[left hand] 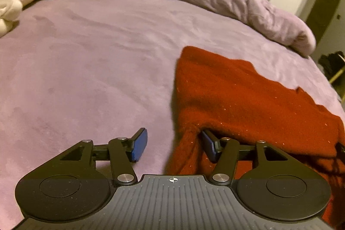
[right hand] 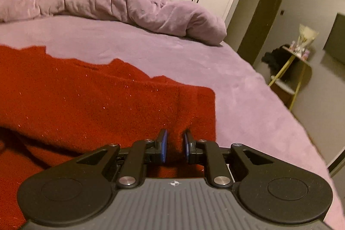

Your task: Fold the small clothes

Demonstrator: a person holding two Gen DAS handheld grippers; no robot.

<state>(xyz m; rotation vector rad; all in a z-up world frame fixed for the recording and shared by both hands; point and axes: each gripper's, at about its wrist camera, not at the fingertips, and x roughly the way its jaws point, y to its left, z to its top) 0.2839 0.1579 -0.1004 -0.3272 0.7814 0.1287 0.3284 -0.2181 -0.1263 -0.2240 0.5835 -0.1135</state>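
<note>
A red knit lies spread on the bed, toward its near right part, with a bunched duvet well beyond it. The step in hand looks like taking hold of the near edge for a first fold. The right gripper has its fingers drawn narrow on a pinched ridge of the knit at the near right corner, so that side appears gripped. The left gripper is spread wide at the knit's left edge: its right finger is tucked under a drooping fold of cloth, while its left finger stands clear over bare bed, so nothing is clamped there. The next move probably calls for the left fingers to close on that edge, then for both to lift level and carry the edge toward the far side. Both grippers sit low, pointing forward across the bed, roughly level.
</note>
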